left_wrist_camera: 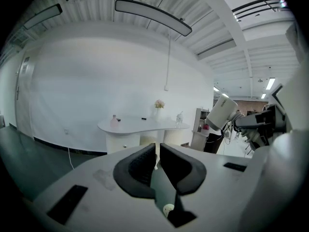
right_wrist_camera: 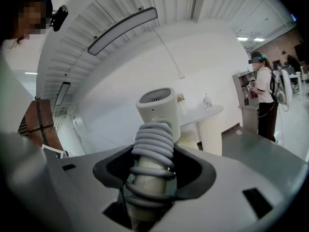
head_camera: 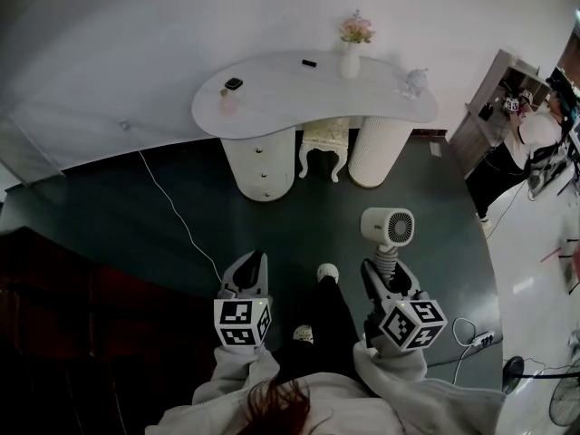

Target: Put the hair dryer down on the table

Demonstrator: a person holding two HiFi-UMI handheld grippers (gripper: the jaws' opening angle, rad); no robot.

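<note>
A white hair dryer (head_camera: 388, 227) with its grey cord coiled round the handle stands upright in my right gripper (head_camera: 388, 284), which is shut on that handle. In the right gripper view the hair dryer (right_wrist_camera: 157, 110) rises between the dark pads, barrel on top, above my right gripper (right_wrist_camera: 153, 153). My left gripper (head_camera: 246, 275) hangs beside it over the dark floor; in its own view the left gripper (left_wrist_camera: 157, 151) is shut with nothing between the pads. The white curved table (head_camera: 281, 93) stands well ahead of both grippers, by the wall.
On the table stand a vase of flowers (head_camera: 352, 57), a small pink bottle (head_camera: 227, 103), a dark object (head_camera: 234, 84) and a glass piece (head_camera: 416, 82). A stool (head_camera: 324, 145) sits under it. A person (head_camera: 507, 157) stands at the right; a power strip (head_camera: 480, 340) lies on the floor.
</note>
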